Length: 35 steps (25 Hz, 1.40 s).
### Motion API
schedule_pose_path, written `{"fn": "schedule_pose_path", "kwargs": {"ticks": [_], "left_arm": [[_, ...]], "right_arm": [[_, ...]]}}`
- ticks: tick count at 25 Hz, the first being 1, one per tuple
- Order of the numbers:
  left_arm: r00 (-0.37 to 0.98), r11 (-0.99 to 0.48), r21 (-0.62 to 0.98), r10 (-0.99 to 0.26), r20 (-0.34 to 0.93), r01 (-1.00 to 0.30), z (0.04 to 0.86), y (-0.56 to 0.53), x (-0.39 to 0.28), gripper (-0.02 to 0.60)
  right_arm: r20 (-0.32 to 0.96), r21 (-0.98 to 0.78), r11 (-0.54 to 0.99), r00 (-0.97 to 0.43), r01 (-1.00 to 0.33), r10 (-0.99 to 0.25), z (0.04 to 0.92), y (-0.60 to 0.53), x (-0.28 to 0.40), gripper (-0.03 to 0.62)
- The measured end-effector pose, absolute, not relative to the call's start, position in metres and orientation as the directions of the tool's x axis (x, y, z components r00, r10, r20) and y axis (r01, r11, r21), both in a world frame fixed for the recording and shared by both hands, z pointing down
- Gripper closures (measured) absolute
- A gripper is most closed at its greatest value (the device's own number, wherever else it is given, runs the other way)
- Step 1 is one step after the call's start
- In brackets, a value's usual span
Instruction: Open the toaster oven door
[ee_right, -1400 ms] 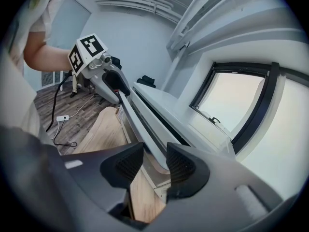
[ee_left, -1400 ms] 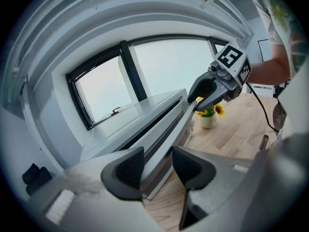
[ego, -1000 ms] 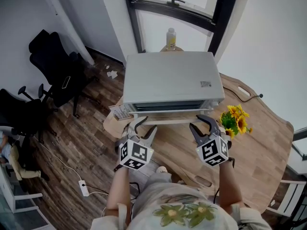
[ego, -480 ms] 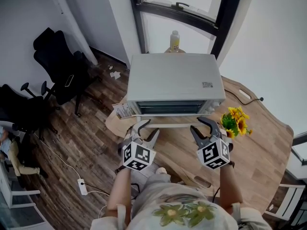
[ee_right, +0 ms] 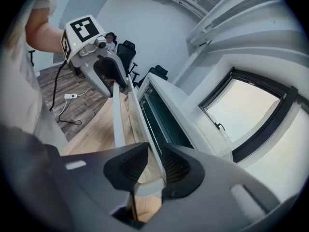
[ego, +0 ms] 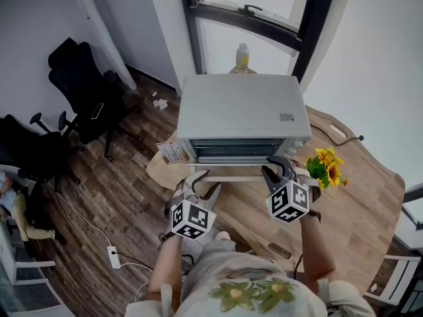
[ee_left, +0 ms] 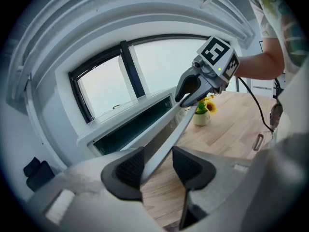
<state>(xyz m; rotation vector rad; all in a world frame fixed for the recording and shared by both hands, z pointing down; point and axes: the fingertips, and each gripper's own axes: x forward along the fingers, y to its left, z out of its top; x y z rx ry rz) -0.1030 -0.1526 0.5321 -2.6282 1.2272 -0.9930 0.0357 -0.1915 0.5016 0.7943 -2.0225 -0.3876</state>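
Note:
A silver toaster oven (ego: 241, 111) stands on a round wooden table (ego: 357, 203), its glass door (ego: 241, 152) closed against the body. The door's long pale handle (ego: 238, 175) runs across the front. My left gripper (ego: 201, 182) straddles the handle's left end; in the left gripper view the handle (ee_left: 164, 139) passes between the jaws of the left gripper (ee_left: 158, 166) with a gap on one side, so they are open. My right gripper (ego: 280, 168) is at the handle's right end, jaws closing. In the right gripper view the right gripper (ee_right: 153, 170) has both pads touching the handle (ee_right: 117, 124).
A small pot of sunflowers (ego: 324, 164) sits on the table right of the oven. A bottle (ego: 243, 57) stands behind it by the window. A booklet (ego: 172, 152) lies at the oven's left corner. Black office chairs (ego: 79, 84) and a power strip (ego: 114, 256) are on the floor at left.
My right gripper has moved forward onto the handle's right end and its jaws have narrowed. The left gripper has hardly moved.

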Motion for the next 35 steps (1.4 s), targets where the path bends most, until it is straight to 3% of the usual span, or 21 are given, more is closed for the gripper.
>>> {"fn": "schedule_pose_path", "kwargs": {"ticks": [20,35], "left_arm": [[0.490,-0.712,-0.262,-0.659,0.571,-0.652,0.526,-0.136,-0.106,0.399],[0.372,-0.680,-0.474,-0.717,0.590,-0.560,0.520,-0.162,-0.117,0.399]], "right_arm": [[0.610,0.504,0.741,-0.424,-0.443,-0.669,0.507,-0.177,0.036,0.499],[0.609,0.489,0.743,-0.431,-0.458,-0.666,0.513,-0.166,0.036,0.497]]}}
